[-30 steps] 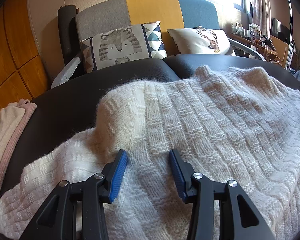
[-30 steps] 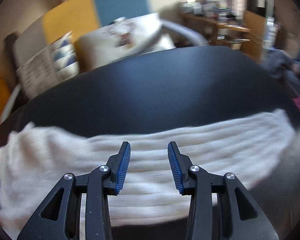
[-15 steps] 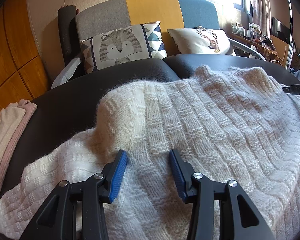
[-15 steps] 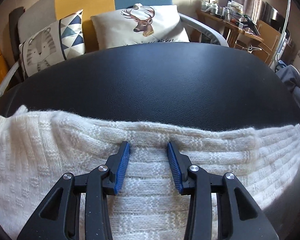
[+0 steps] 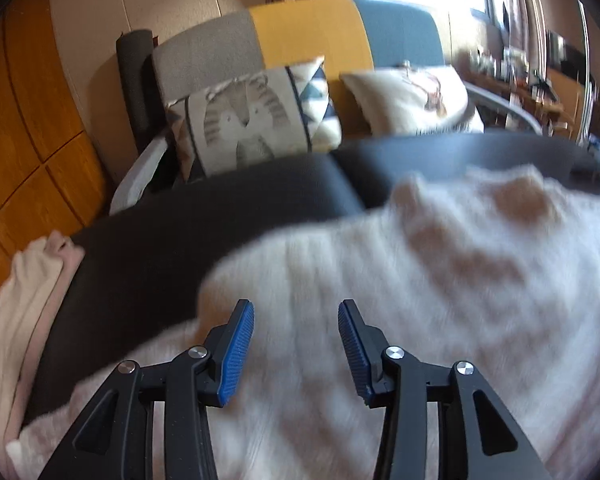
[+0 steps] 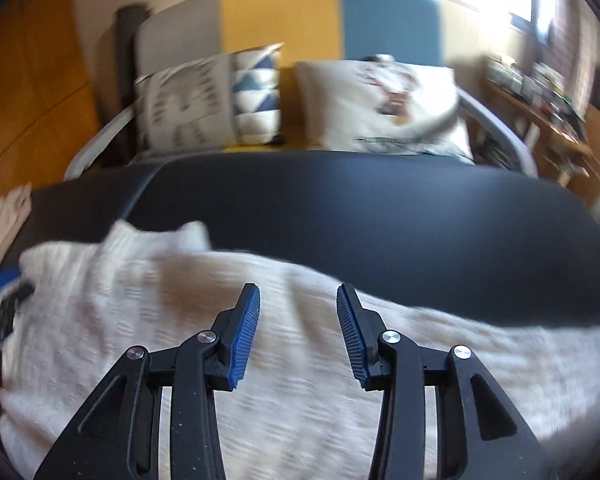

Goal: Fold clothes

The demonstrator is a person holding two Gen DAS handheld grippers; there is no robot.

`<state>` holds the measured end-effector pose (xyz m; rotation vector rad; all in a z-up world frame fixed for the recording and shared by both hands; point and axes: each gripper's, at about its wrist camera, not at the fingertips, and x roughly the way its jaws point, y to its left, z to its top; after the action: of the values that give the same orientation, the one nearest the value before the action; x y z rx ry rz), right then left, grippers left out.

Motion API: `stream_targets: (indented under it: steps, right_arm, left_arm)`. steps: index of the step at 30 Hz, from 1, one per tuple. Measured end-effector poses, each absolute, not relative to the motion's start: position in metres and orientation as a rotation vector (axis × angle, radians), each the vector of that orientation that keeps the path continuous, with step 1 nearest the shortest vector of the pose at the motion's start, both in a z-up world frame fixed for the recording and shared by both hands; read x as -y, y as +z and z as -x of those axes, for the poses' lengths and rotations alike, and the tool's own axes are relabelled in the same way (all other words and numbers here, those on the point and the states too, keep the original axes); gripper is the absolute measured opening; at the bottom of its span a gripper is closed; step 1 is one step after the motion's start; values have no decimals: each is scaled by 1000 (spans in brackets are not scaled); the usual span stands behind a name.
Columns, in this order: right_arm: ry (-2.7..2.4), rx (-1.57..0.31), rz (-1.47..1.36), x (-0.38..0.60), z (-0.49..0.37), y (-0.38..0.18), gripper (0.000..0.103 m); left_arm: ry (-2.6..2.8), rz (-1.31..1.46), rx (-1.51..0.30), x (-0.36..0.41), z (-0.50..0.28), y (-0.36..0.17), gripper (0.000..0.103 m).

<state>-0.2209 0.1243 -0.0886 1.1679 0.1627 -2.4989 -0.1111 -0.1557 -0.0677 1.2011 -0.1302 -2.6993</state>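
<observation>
Behind, cushions (image 6: 212, 104) flank the sweater's (image 6: 300, 360) black surface (image 6: 380, 216).

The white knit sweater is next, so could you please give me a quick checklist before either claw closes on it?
1. Left claw open, nothing pinched: ok.
2. Right claw open, nothing pinched: ok.
3. White knit sweater on the black surface: ok.
4. Sweater lying flat: not ok, bunched at its far edge.
5. Fold line in sight: cannot tell, both views blurred.
6. Pink-and-cream pile apart from sweater: ok.
</observation>
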Motion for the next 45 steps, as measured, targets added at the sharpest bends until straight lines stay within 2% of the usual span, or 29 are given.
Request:
stream_targets:
  steps: [3, 4, 11, 14, 16, 22, 27, 31, 32, 35, 40, 43, 45]
  right_arm:
    - [-2450, -207, -1223, -99, 234, -103, 29]
    - [-2438, -216, -1249, -93, 239, -109, 28]
    - [-2502, -128, -1356, -101, 258, -138, 27]
    - [-2554, -156, -1361, -105, 259, -142, 26]
    - [-2582, -105, -1359, -111, 259, -145, 26]
    - [-2670, -259, -1317, -97, 257, -150, 28]
    - [-2577, -67, -1372, -113, 260, -138, 30]
    - [-2562, 62, -1220, -111, 242, -113, 30]
    - [-2548, 71, -1186, -107, 239, -108, 30]
    - [-2448, -78, -1204, -66, 239, -107, 30]
    - [-2375, -259, -1226, -15, 245, -126, 30]
    - [-2427, -242, -1242, -17, 253, -137, 29]
    - [-2467, -211, -1231, -20, 258, -141, 29]
  left_arm:
    - [-2665, -1240, 164, 156, 143, -75, 45]
    - [-2655, -1248, 185, 156, 150, -78, 45]
    - [-2624, -1217, 272, 168, 171, -102, 46]
    - [-2627, -1200, 190, 180, 169, -106, 57]
    - [-2611, -1198, 126, 189, 171, -107, 68]
    - [-2621, -1204, 67, 200, 184, -111, 69]
    - [-2623, -1240, 57, 204, 194, -107, 71]
    - [-2635, -1182, 22, 198, 186, -88, 67]
    - [-2662, -1155, -9, 195, 182, -83, 67]
    - [-2722, -1148, -19, 174, 181, -77, 67]
    - [-2724, -1186, 232, 144, 188, -94, 67]
    - [-2699, -1200, 382, 134, 191, -109, 69]
    - [-2701, -1225, 369, 137, 197, -113, 72]
